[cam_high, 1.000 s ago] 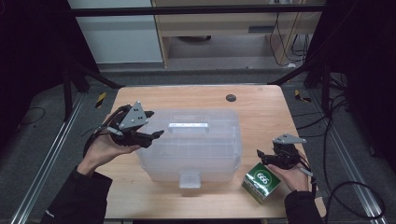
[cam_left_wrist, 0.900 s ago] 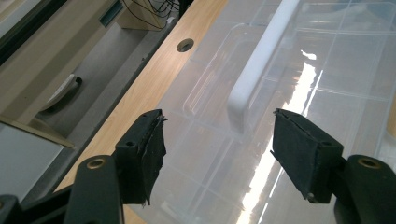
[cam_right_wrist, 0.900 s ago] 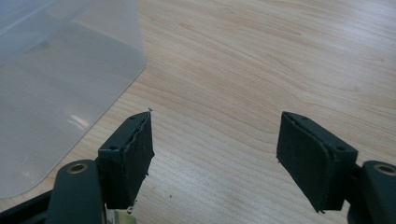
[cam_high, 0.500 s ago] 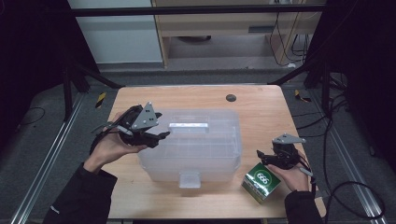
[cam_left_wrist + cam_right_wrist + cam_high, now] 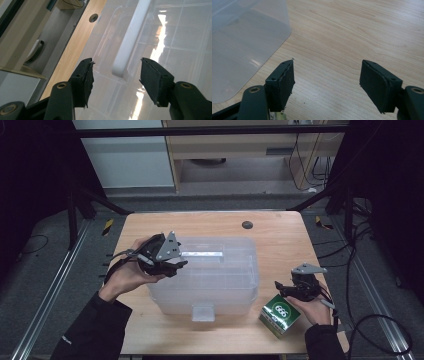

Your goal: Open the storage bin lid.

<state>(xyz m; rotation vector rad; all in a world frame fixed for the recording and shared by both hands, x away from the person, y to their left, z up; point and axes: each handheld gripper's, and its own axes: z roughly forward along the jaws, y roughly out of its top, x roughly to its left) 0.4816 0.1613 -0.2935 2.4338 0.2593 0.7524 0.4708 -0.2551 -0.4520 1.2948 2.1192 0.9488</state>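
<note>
A clear plastic storage box (image 5: 210, 275) with a lid and a white handle (image 5: 202, 254) stands mid-table. My left gripper (image 5: 175, 265) hovers over the lid's left end. In the left gripper view its jaws (image 5: 116, 77) have just been closing but stay open, with the handle's end (image 5: 130, 37) between them and untouched. My right gripper (image 5: 284, 287) rests open at the front right, just behind a green carton (image 5: 280, 314). In the right gripper view (image 5: 327, 80) bare wood lies between its pads, with the box's corner (image 5: 242, 50) to the left.
The wooden table (image 5: 280, 235) has a round cable hole (image 5: 247, 224) behind the box, also seen in the left gripper view (image 5: 93, 17). A grey latch (image 5: 203, 312) hangs on the box's front. Dark frame legs and cables surround the table.
My left hand has moved right, from beside the box to over the lid's left end. The right hand and the green carton have stayed put.
</note>
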